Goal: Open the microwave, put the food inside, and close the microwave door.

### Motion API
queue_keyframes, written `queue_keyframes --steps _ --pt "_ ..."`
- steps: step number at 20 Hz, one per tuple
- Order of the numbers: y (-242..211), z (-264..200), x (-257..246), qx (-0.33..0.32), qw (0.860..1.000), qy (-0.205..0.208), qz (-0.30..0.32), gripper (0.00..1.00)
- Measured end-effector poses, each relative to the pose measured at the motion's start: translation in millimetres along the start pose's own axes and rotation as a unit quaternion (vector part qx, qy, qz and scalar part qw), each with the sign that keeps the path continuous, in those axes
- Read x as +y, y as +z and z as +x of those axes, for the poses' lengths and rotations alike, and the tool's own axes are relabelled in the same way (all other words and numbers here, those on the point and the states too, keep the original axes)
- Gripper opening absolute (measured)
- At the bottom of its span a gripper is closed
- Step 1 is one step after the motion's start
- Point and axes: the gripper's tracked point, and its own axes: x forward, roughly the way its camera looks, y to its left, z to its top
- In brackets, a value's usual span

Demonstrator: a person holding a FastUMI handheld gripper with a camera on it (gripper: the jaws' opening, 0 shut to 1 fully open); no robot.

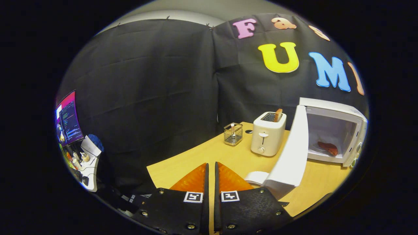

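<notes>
The gripper (211, 169) sits at the bottom middle of the frame with its two fingers pressed close together and nothing between them. The food (328, 148), a small reddish piece, lies inside the microwave (336, 130) at the right of the frame, on the floor of the oven. The microwave door (291, 153) stands wide open, swung out toward the gripper, and its edge is just to the right of the fingers. So the job left looks like shutting that door. A few things could go wrong. The fingers are beside the door edge, not behind it, so a push from here might slide off the door or push it open wider. A hard shove could move the whole microwave along the table (202, 156). A small white thing (257, 178) lies on the table near the foot of the door, and it is too small to tell what it is; the door or the fingers might knock it. The toaster (267, 134), with a slice sticking out, stands left of the door and could get bumped if the gripper swings wide.
</notes>
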Motion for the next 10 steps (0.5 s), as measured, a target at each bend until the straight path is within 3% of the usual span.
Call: queue_keyframes --steps 1,4,10 --pt "-3 2 1 0.001 1.000 0.002 0.007 0.01" --pt "-3 0 -9 -0.001 1.000 -0.016 -0.027 0.01" --pt "-7 -20 -20 0.001 1.000 -0.008 -0.017 0.01"
